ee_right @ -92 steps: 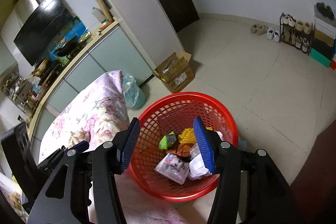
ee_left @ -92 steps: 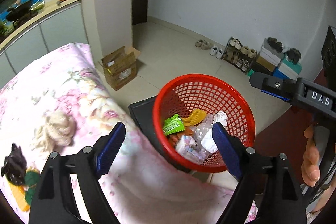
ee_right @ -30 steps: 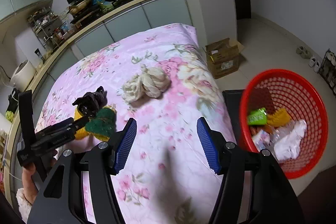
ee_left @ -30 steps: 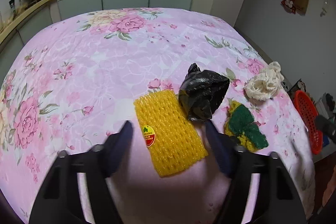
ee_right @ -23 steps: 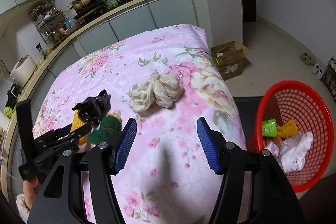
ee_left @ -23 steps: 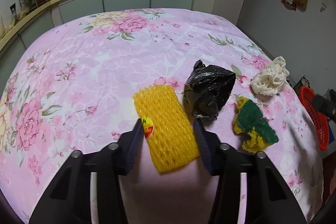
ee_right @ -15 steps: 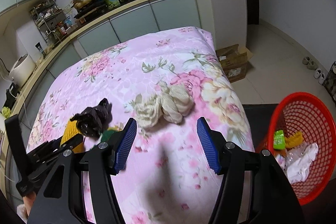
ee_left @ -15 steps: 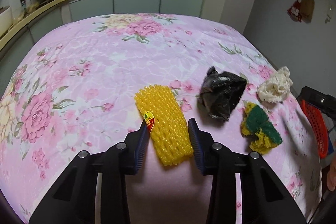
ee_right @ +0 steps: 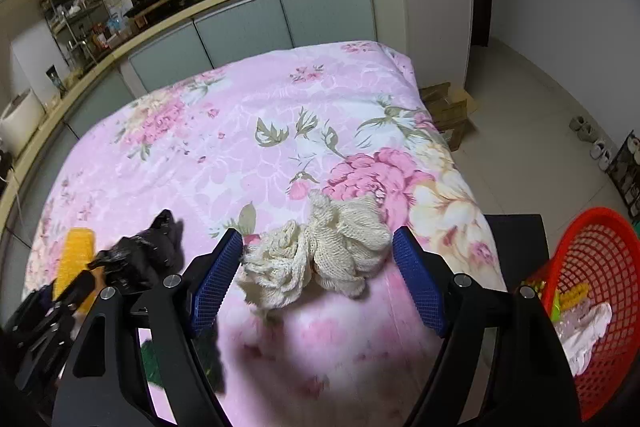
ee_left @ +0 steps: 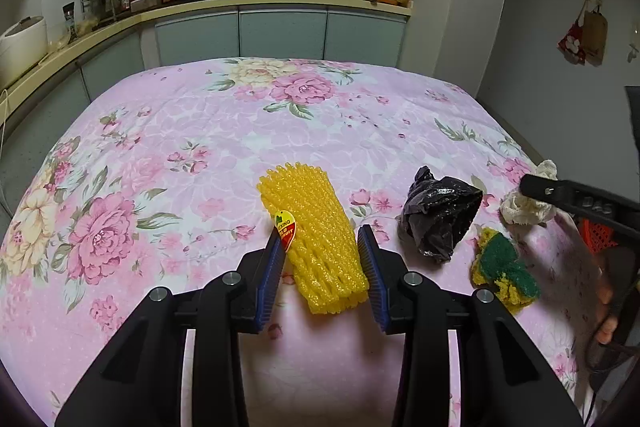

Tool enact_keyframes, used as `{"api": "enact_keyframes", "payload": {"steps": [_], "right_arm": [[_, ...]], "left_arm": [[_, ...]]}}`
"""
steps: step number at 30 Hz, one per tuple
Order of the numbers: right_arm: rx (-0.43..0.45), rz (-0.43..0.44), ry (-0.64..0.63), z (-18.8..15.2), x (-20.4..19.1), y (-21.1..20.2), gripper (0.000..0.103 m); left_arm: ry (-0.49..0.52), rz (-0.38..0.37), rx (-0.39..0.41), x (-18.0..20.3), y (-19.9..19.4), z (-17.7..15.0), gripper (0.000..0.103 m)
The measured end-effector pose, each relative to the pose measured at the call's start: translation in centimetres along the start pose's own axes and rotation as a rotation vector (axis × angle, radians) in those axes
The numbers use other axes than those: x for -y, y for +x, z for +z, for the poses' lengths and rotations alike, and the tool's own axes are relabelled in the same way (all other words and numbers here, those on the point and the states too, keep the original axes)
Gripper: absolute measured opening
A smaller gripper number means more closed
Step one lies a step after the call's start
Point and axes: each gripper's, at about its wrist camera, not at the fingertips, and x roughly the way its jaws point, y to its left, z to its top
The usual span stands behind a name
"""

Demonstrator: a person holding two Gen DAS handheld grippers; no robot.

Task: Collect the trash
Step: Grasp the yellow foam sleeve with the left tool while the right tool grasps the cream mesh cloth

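Note:
A yellow foam fruit net [ee_left: 308, 211] with a red sticker lies on the pink floral tablecloth [ee_left: 200, 131]. My left gripper [ee_left: 322, 243] is shut on its near end, with both blue pads pressing its sides. To its right lie a crumpled black plastic bag [ee_left: 440, 211], a green and yellow sponge [ee_left: 500, 267] and a cream mesh wad [ee_left: 524, 207]. In the right wrist view the cream mesh wad [ee_right: 340, 251] sits between the pads of my right gripper [ee_right: 318, 239]. Its jaws are opening and neither pad touches the wad.
A red mesh basket [ee_right: 592, 267] holding several wrappers stands on a black stand [ee_right: 516, 227] off the table's right edge. A cardboard box [ee_right: 448, 107] sits on the tiled floor. Kitchen counter [ee_left: 280, 5] and cabinets run behind the table. A hand [ee_left: 608, 323] shows at the right.
Both grippers swung from the basket to the table. The left jaws closed onto the yellow foam net. The right gripper came up to the cream mesh wad and its jaws widened.

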Motion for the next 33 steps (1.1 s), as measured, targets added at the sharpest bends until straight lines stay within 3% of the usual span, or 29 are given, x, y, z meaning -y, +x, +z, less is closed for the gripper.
{"api": "enact_keyframes", "payload": {"steps": [8, 12, 18, 33], "right_arm": [[0.019, -0.048, -0.058, -0.5, -1.0, 1.5, 0.075], [0.04, -0.051, -0.059, -0.4, -0.9, 1.4, 0.06], [0.056, -0.031, -0.05, -0.4, -0.6, 1.1, 0.05], [0.116, 0.001, -0.066, -1.3, -0.7, -2.4, 0.046]], "left_arm": [[-0.015, 0.003, 0.001, -0.3, 0.0, 0.0, 0.036], [-0.014, 0.005, 0.0, -0.3, 0.0, 0.0, 0.036], [-0.005, 0.015, 0.002, -0.2, 0.1, 0.0, 0.036], [0.004, 0.033, 0.025, 0.1, -0.2, -0.2, 0.036]]}}
